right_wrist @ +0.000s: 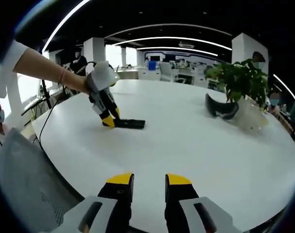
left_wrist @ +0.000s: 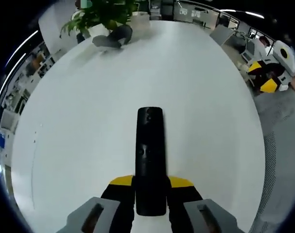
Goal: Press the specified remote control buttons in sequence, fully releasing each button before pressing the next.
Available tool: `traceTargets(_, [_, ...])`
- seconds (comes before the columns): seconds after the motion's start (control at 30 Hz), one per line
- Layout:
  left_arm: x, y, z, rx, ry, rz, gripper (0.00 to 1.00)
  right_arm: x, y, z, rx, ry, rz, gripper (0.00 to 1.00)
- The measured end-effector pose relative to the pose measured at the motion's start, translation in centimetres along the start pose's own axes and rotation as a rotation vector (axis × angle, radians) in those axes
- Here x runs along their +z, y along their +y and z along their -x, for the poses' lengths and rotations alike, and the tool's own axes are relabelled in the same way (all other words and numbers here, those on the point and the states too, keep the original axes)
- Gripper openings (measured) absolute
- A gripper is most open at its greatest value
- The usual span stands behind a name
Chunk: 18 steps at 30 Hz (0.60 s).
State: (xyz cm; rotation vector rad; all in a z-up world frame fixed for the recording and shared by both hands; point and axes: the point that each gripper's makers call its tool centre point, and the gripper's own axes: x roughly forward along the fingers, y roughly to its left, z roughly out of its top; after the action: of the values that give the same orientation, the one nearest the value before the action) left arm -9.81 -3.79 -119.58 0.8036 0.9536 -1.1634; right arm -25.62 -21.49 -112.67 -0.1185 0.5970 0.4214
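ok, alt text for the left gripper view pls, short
A black remote control lies lengthwise on a white round table, its near end clamped between the yellow-tipped jaws of the left gripper. At the table's far edge sit a potted plant and a dark headset.

Loads of open white surface [right_wrist: 186,145] around the remote [right_wrist: 129,124]; the only clutter is a plant [right_wrist: 242,80] and dark headset [right_wrist: 220,109] at the far edge.
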Motion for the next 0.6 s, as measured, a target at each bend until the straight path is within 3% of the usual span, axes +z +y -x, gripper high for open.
traceTargets(0.6, [-1.8,-3.3,0.9,-0.022,0.031,-0.054,0.24,0.0,0.1,0.0,0.007,0.001,-0.006,0.23])
